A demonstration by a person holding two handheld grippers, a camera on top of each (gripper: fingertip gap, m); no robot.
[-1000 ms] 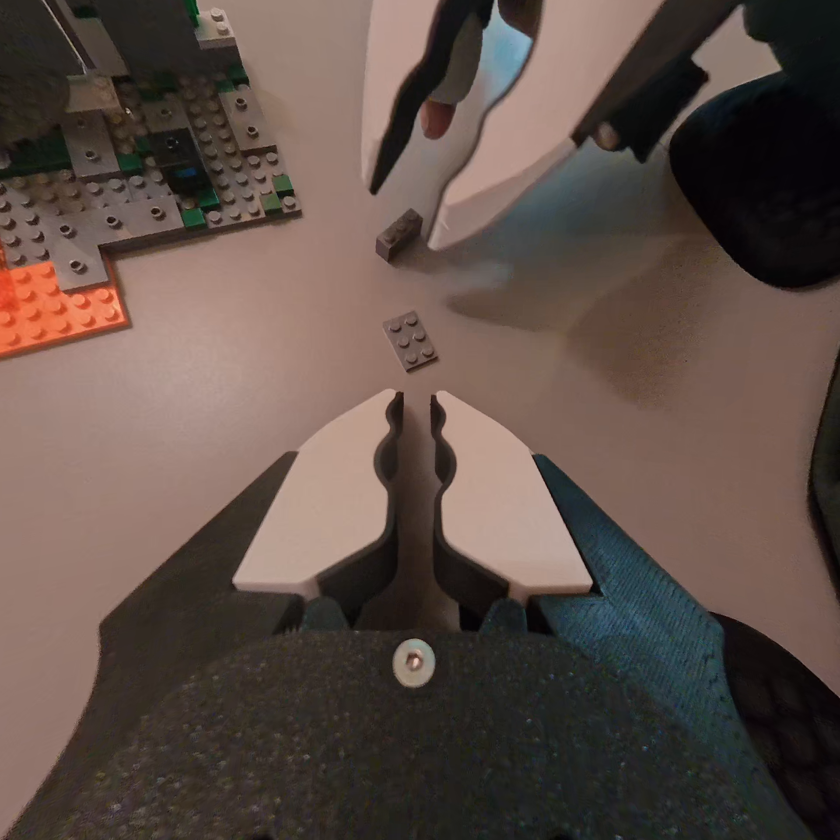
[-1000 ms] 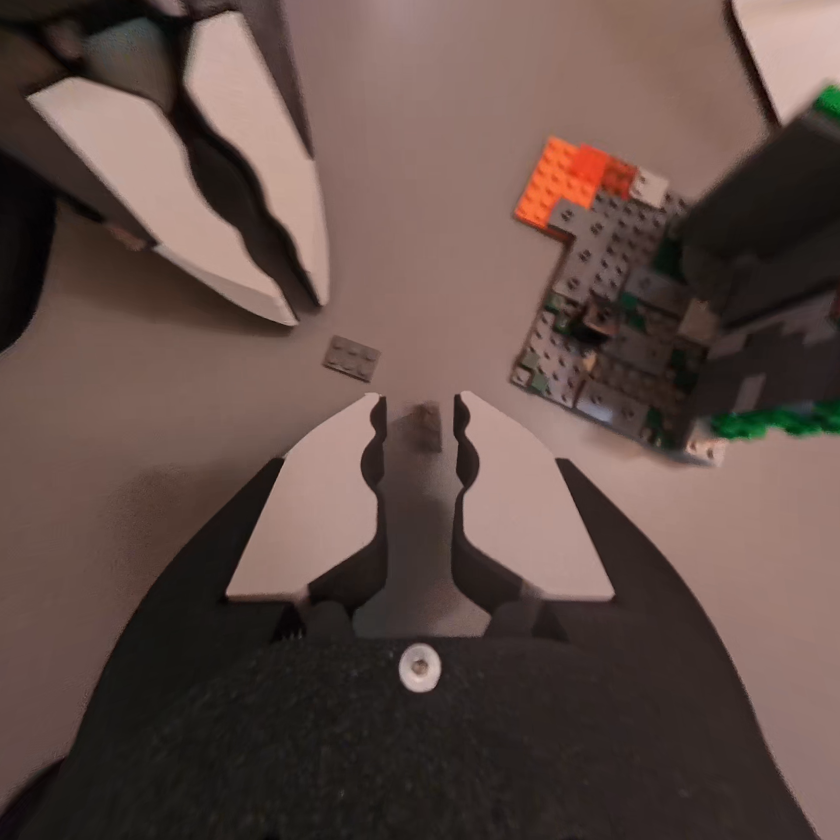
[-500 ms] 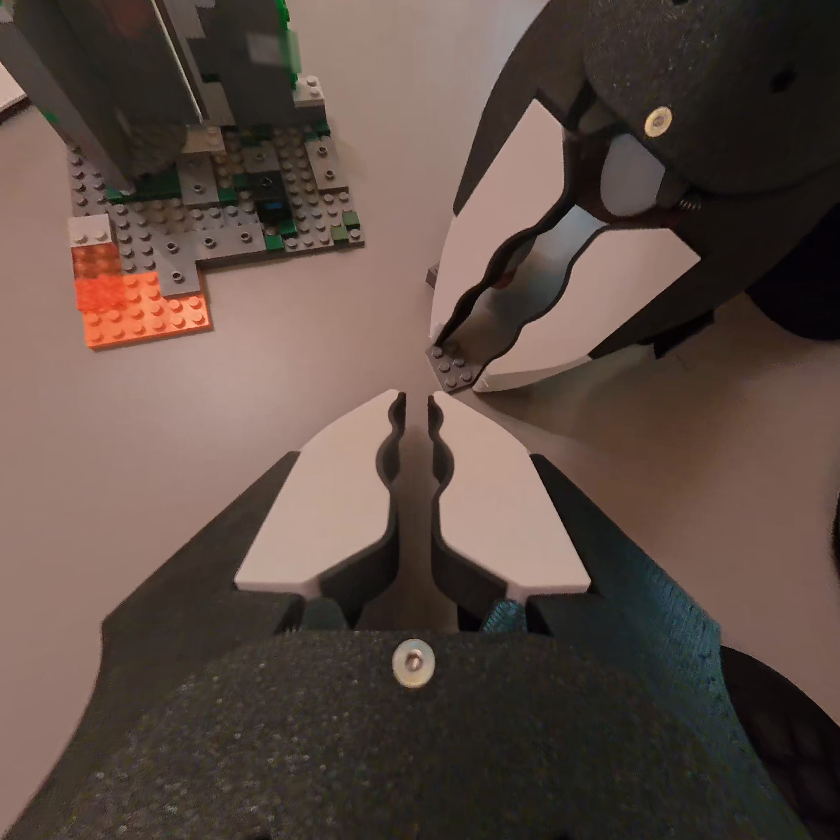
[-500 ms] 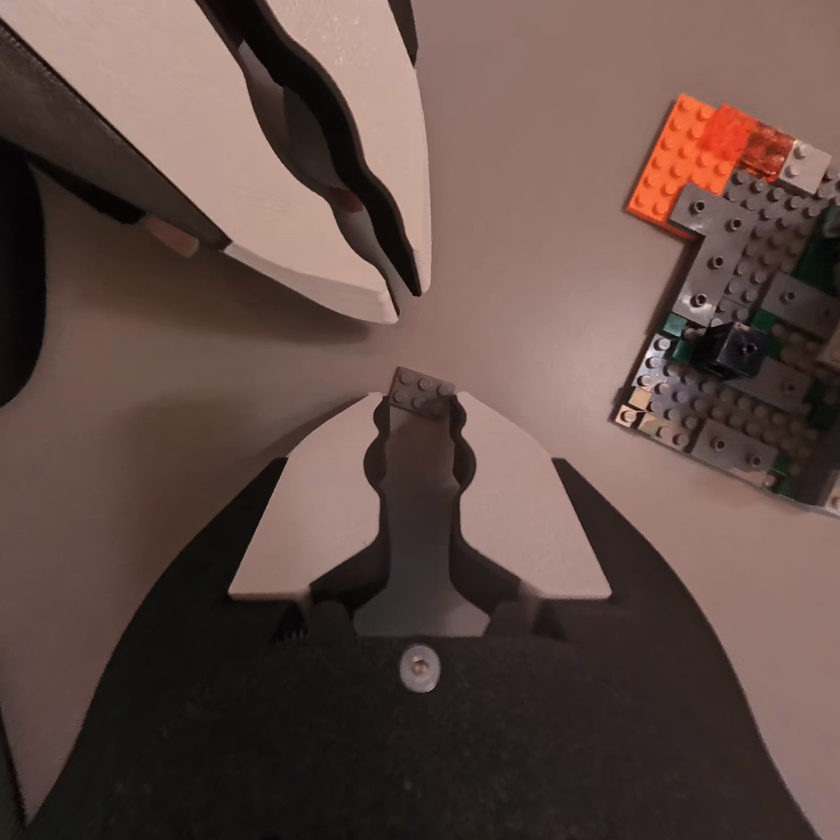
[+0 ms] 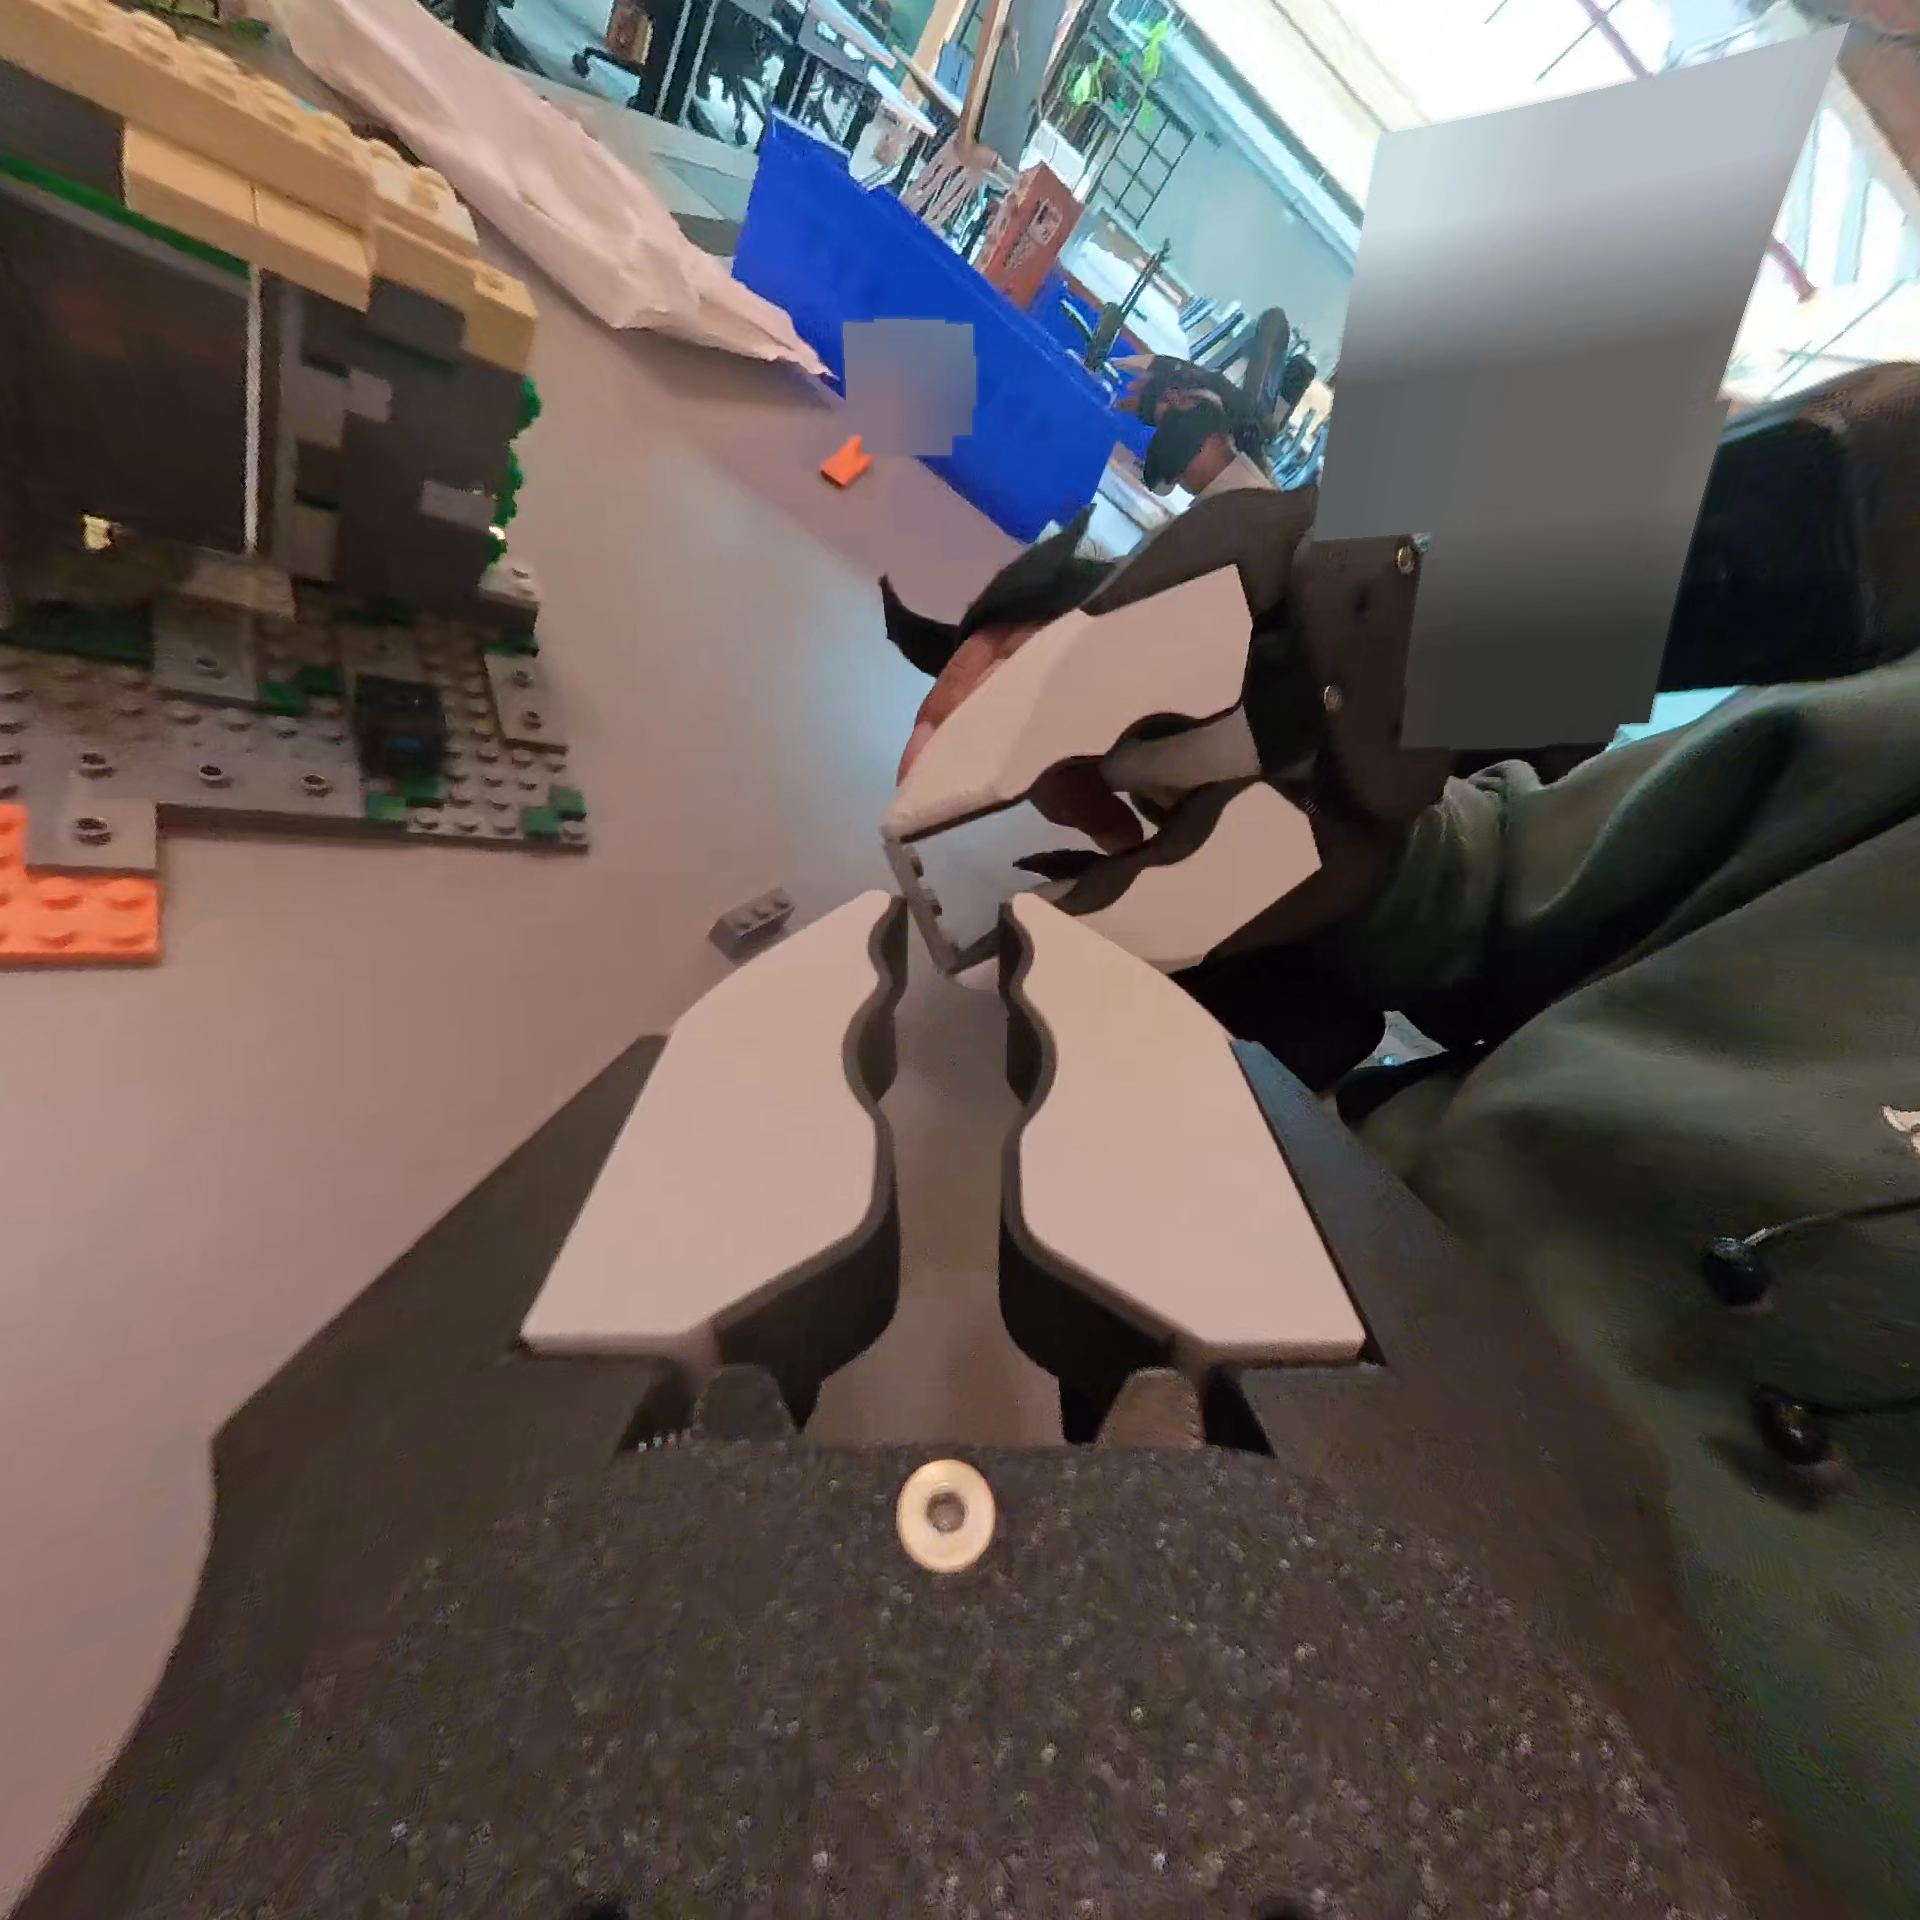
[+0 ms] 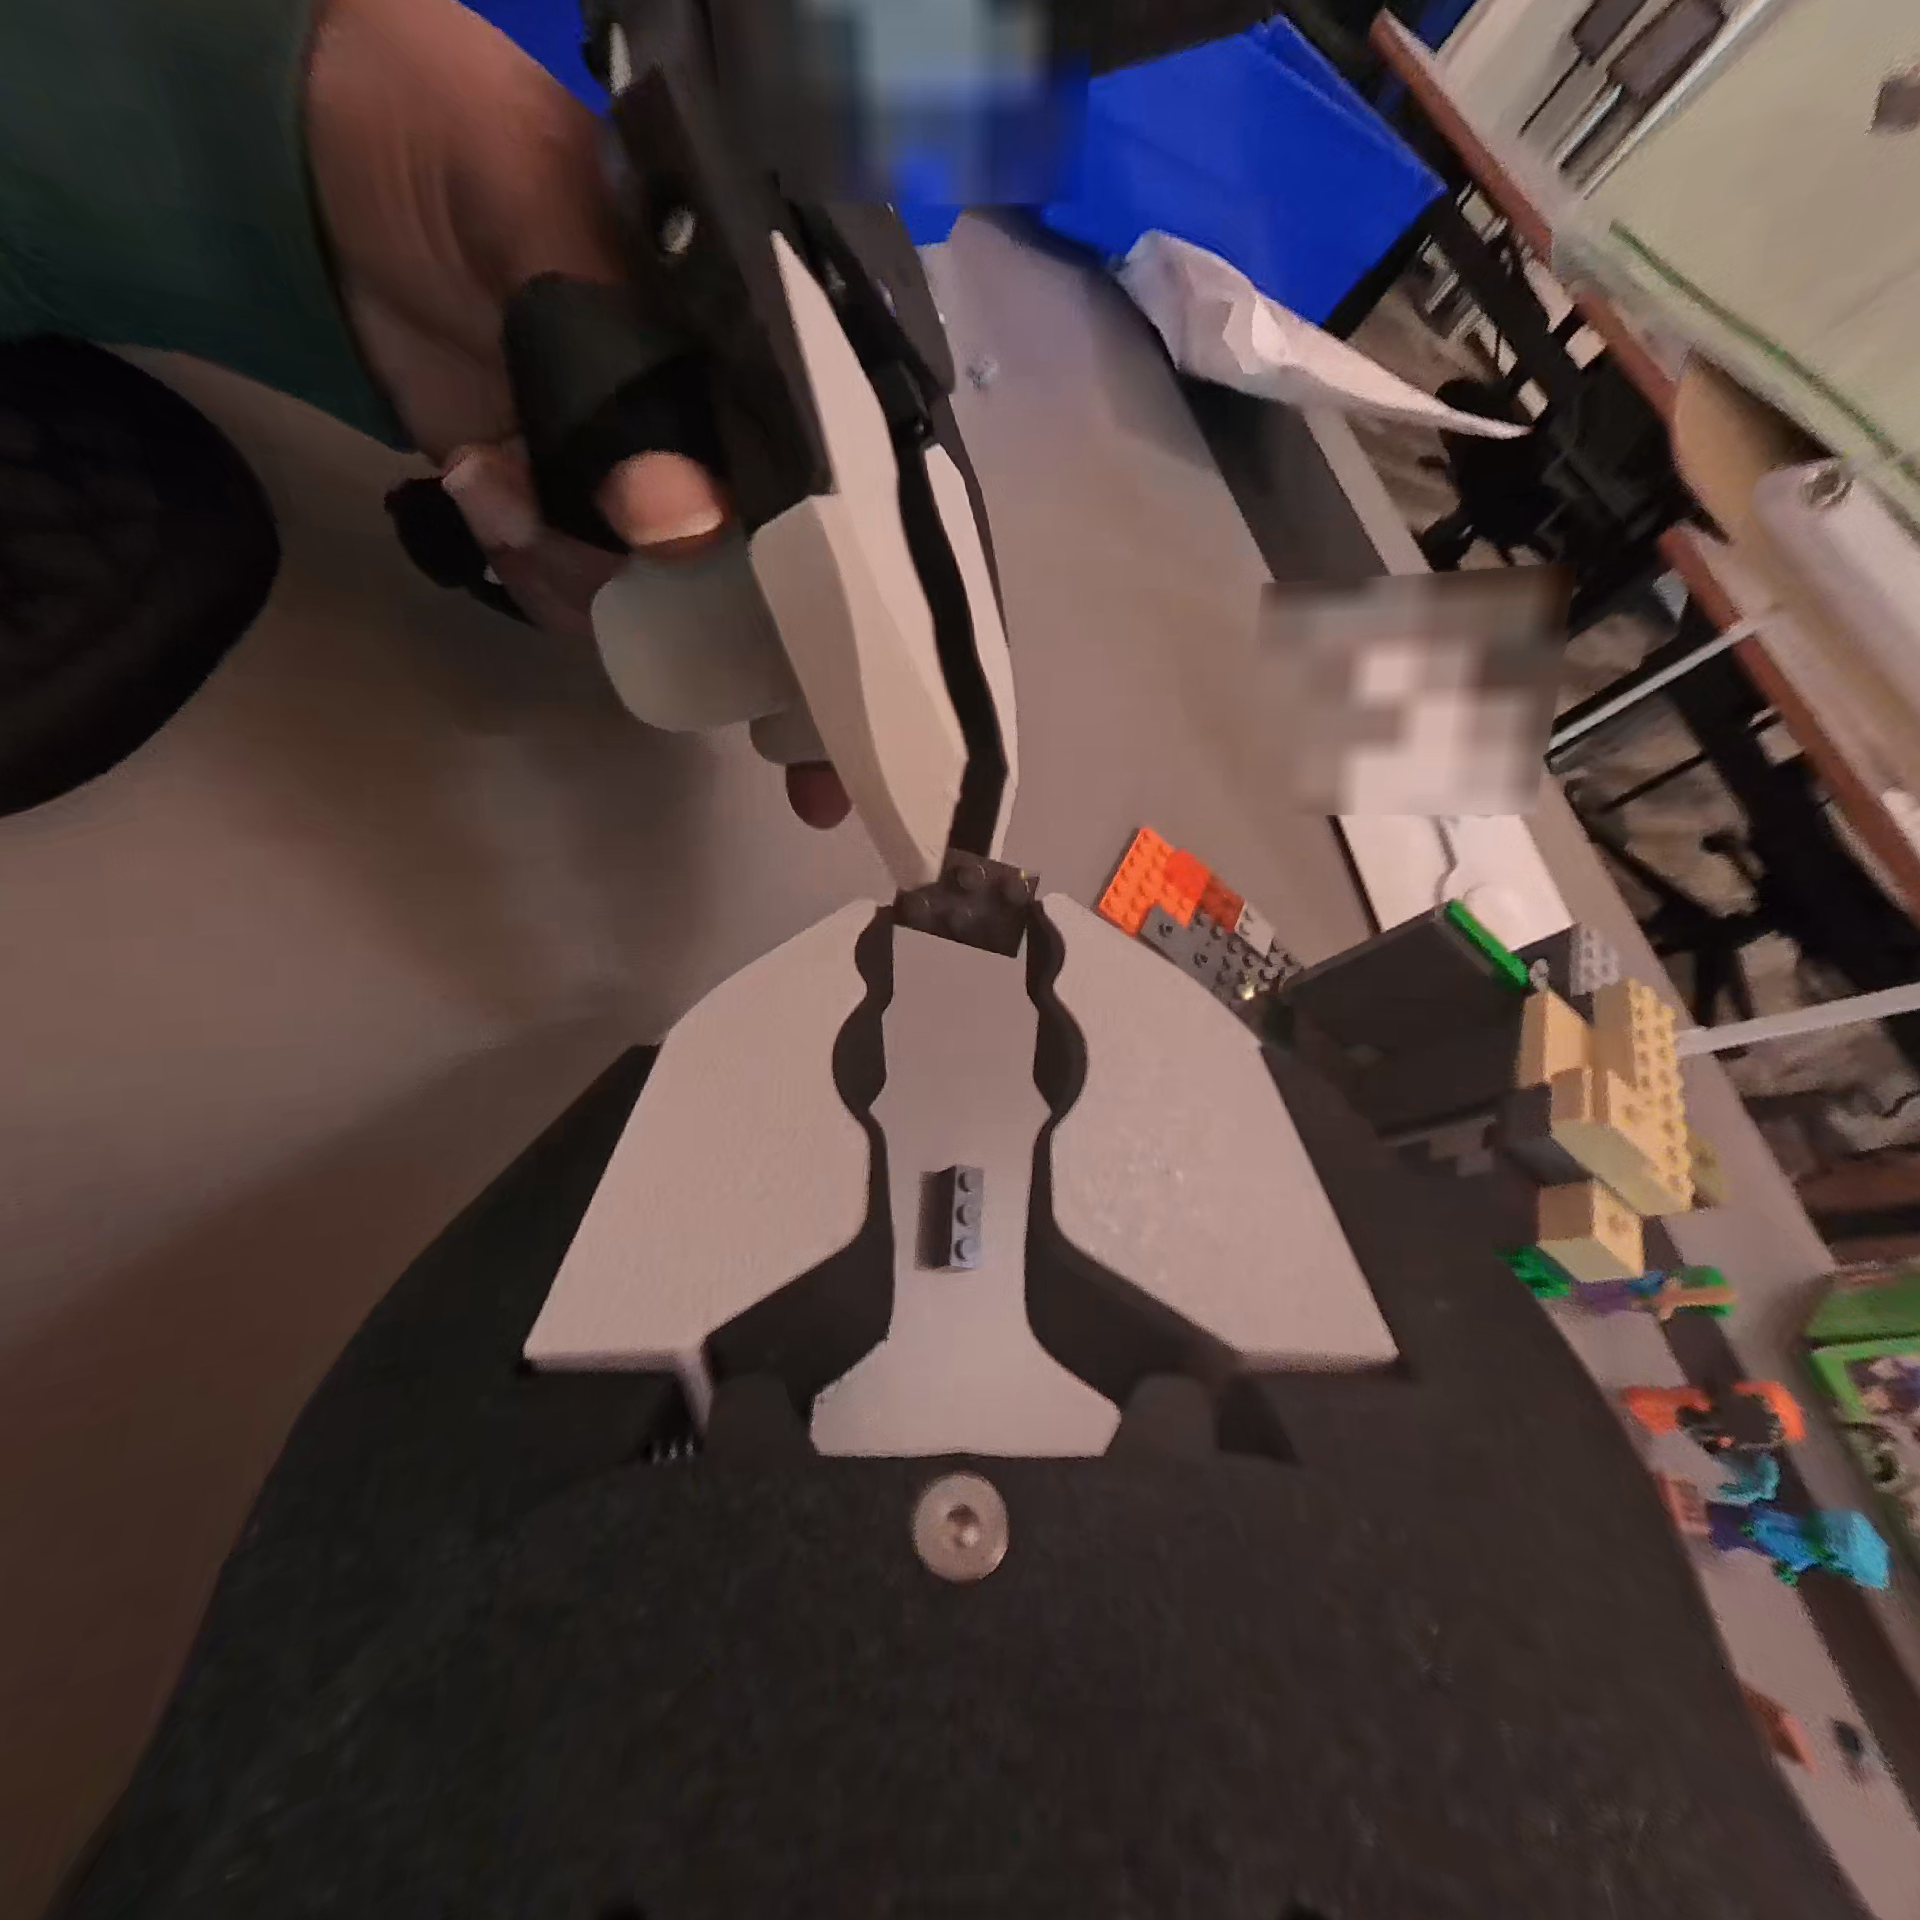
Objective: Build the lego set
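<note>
While the grey plate (image 6: 966, 914) is being held crosswise in the right gripper (image 6: 961, 920) jaws, the left gripper (image 5: 948, 914), jaws narrowly parted, is being positioned just beside it.

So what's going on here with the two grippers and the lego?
A person is building a lego set with two handheld grippers. The right gripper holds a small dark grey plate up off the table, and the left gripper, jaws slightly apart, is at that plate. A grey brick lies on the table; the partly built model stands nearby.
</note>
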